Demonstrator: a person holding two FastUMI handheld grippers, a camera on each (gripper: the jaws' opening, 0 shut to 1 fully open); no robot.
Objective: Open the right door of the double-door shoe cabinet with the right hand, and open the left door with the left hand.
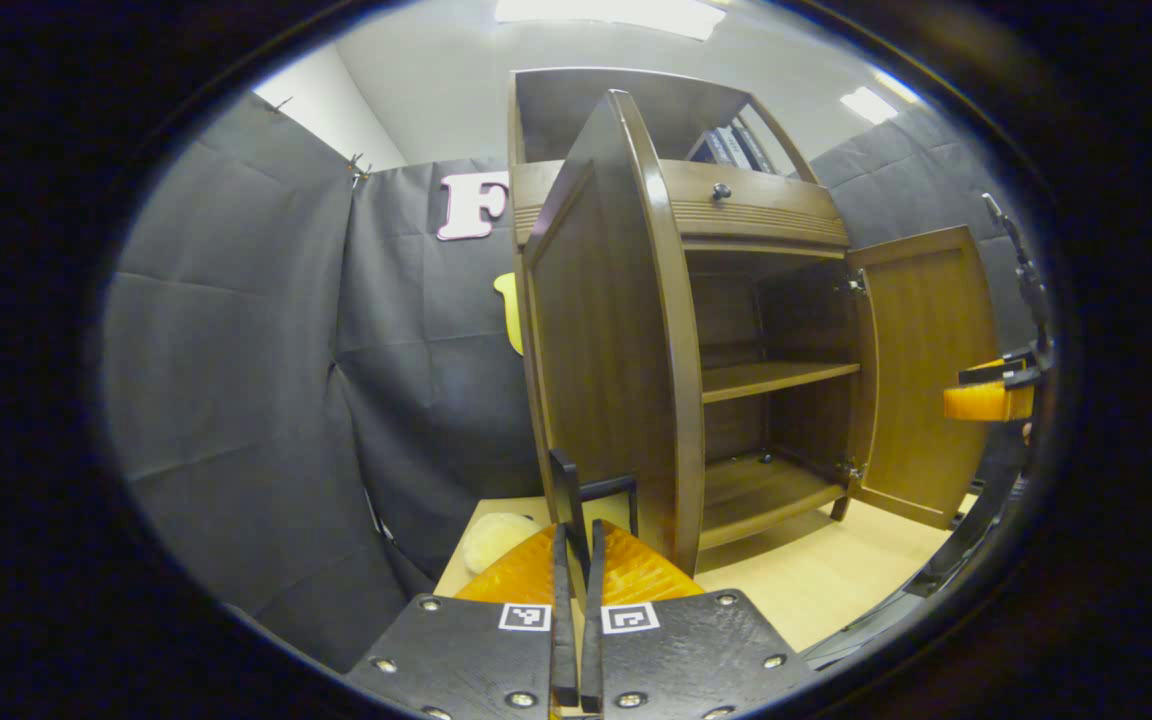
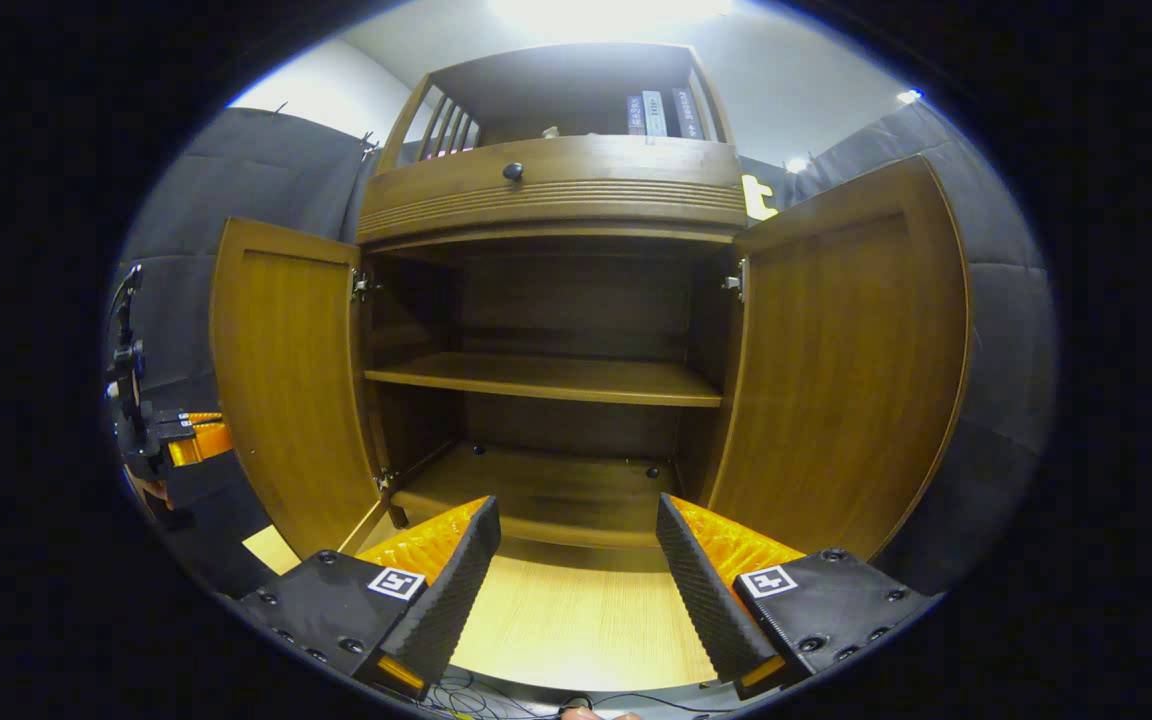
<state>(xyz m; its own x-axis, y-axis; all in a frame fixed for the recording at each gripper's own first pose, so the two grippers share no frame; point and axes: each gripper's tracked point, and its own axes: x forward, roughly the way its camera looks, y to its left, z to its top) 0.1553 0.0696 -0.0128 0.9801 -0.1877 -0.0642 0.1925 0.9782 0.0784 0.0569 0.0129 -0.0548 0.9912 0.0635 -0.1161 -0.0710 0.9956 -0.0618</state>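
Fingers of the left gripper (image 1: 576, 610) in the left gripper view stand almost closed, only a thin slit between the 2 pads, and they seem to pinch the thin dark handle (image 1: 568, 500) on the free edge of the left door (image 1: 601, 350) of the brown wooden double-door shoe cabinet (image 1: 746, 215), though I cannot tell for certain that both pads press on it. That door stands swung out toward the camera, edge-on, and the right door (image 1: 926, 370) beyond it is also wide open, with the other gripper (image 1: 991, 395) held near its outer edge. A pale rounded soft object (image 1: 496, 540) lies on the light wooden table (image 1: 836, 580) just left of the fingers. In the right gripper view, the right gripper (image 2: 576, 590) is spread wide and holds nothing, hovering over the table in front of the cabinet's open lower compartment, where 1 shelf (image 2: 546, 380) crosses the middle; both doors flare outward on their hinges. I judge the doors to be stiff, rigid panels of moderate weight that turn easily on their hinges; the handle at the free edge is the best hold, since it gives the most leverage and the smooth faces offer little grip.
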